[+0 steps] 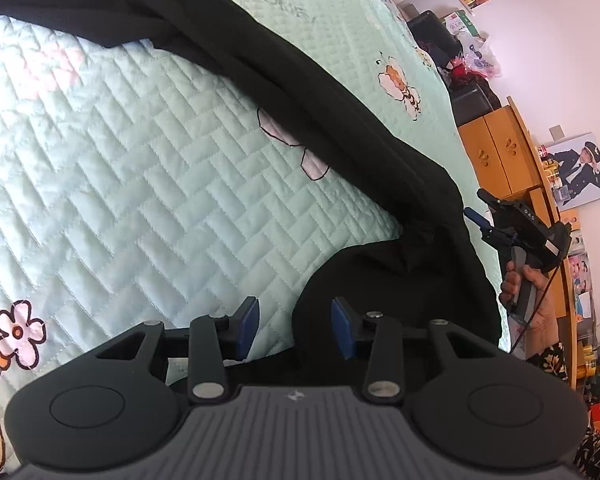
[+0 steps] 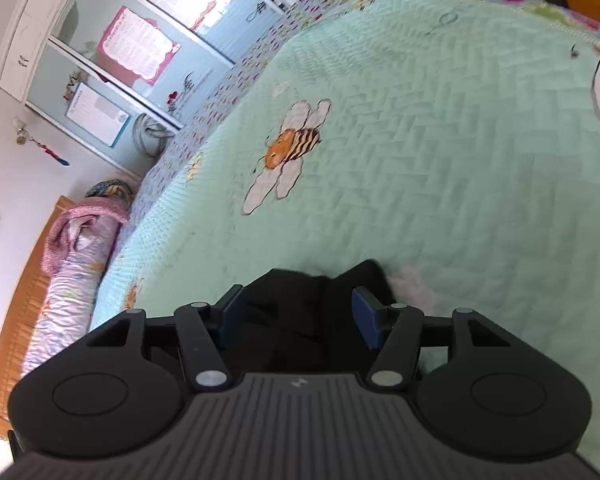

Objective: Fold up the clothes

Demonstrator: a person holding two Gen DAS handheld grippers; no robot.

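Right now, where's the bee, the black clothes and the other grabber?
bee [image 2: 290, 146], right wrist view, its striped body.
black garment [image 1: 308, 92], left wrist view, its long middle band.
right gripper [image 1: 482, 206], left wrist view, between its fingertips.

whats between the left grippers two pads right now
In the left wrist view the left gripper stands open; between its pads show only the black garment's edge and green quilt below, ungripped.

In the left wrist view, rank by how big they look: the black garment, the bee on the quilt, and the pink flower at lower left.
1. Black fabric garment, by far largest.
2 and 3. Embroidered orange bee and pink outlined flower look alike; the flower sits nearer the camera, so I won't rank them.
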